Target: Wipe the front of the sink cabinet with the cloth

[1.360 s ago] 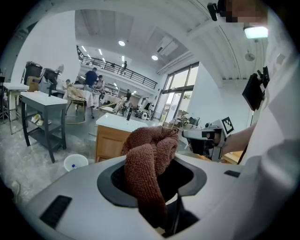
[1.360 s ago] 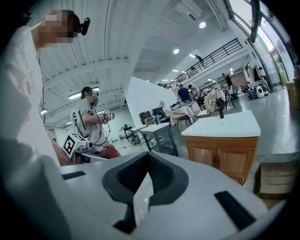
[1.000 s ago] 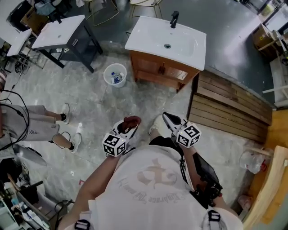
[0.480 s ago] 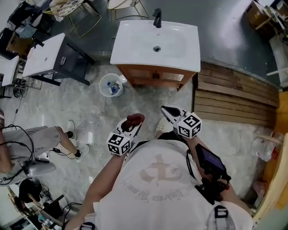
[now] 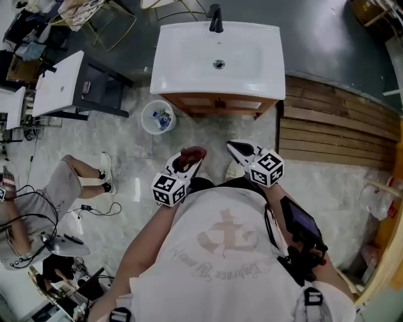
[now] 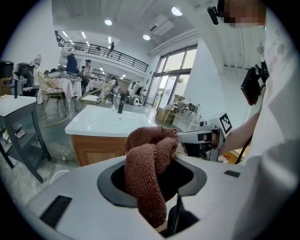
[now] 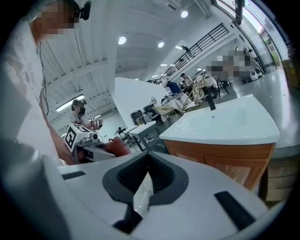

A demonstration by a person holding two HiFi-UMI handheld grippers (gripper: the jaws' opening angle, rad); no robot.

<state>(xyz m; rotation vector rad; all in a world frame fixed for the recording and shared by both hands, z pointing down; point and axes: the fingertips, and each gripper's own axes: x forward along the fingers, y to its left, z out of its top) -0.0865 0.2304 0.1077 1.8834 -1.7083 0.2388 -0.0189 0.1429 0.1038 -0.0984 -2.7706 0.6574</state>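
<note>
- Left tool (image 5: 188, 165) clamped on the brown cloth (image 6: 149, 161), bunched between the jaws and spilling over their front edge.
- From the head view, cloth a dark red lump at that tool's tip, held above the pale marbled floor (image 5: 126, 148), well apart from the cabinet.
- Right tool (image 5: 238, 149) level with the left and near it, jaws pressed together with nothing between them.
- Sink cabinet (image 5: 217, 104) straight ahead of both tools, wooden front facing them, white basin (image 5: 189, 53) on top, black faucet (image 5: 215, 17) at the far edge.
- White bucket (image 5: 158, 117) just left of the cabinet; wooden decking (image 5: 334, 129) to its right.
</note>
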